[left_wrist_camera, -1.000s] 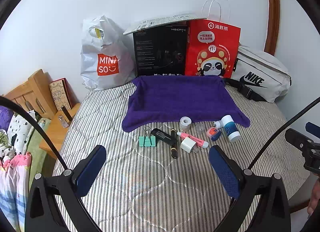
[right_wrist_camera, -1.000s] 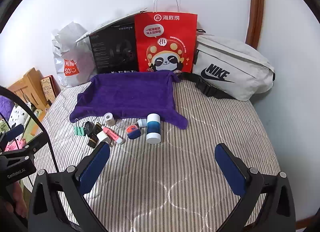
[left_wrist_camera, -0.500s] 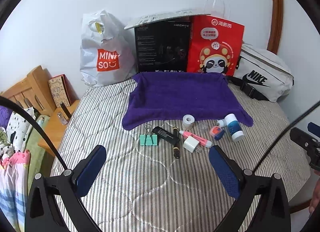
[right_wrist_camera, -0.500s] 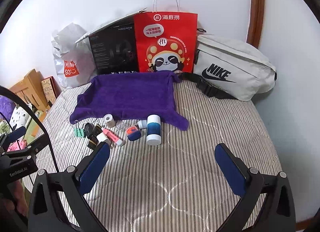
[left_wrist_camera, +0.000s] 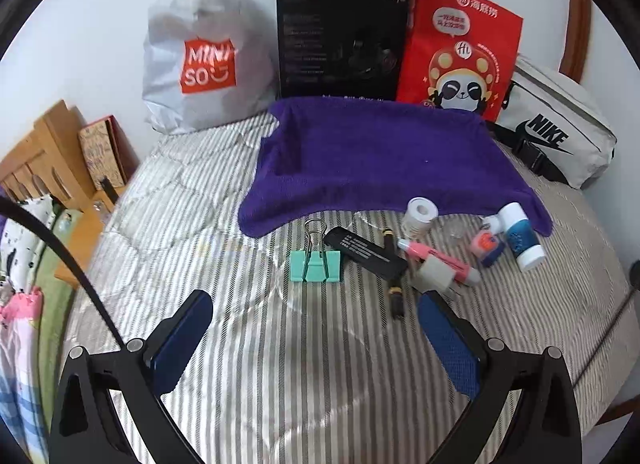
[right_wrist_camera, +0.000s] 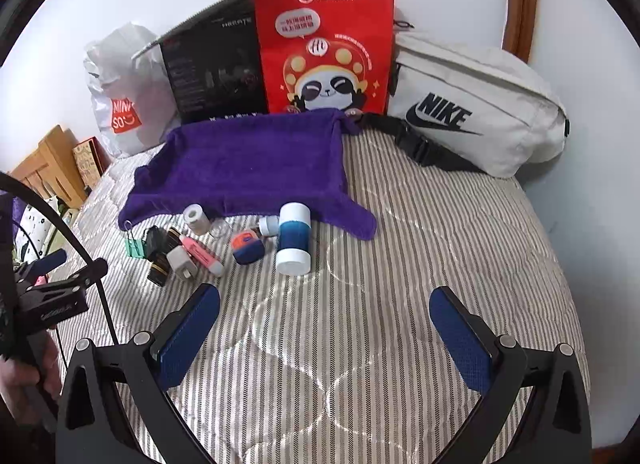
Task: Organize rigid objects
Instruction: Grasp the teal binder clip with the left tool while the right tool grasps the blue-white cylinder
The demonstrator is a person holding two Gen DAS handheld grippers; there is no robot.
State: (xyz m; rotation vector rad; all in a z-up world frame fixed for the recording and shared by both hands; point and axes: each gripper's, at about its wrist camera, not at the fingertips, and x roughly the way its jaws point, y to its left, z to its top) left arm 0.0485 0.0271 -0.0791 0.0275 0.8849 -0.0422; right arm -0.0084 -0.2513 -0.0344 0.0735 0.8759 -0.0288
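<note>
Left wrist view: the left gripper hangs wide open and empty over the striped bed, the green binder clip just ahead, in the row along the purple towel's near edge. Right wrist view: the right gripper gapes wide, empty too, with the blue-and-white bottle lying just ahead, touching the towel's near edge.

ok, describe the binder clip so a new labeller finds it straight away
Start at the purple towel spread on the striped bed. Along its near edge lies a row of small items; the binder clip is the leftmost, beside a flat black device. It is the only mint-green thing there, with silver wire handles pointing toward the towel.
</note>
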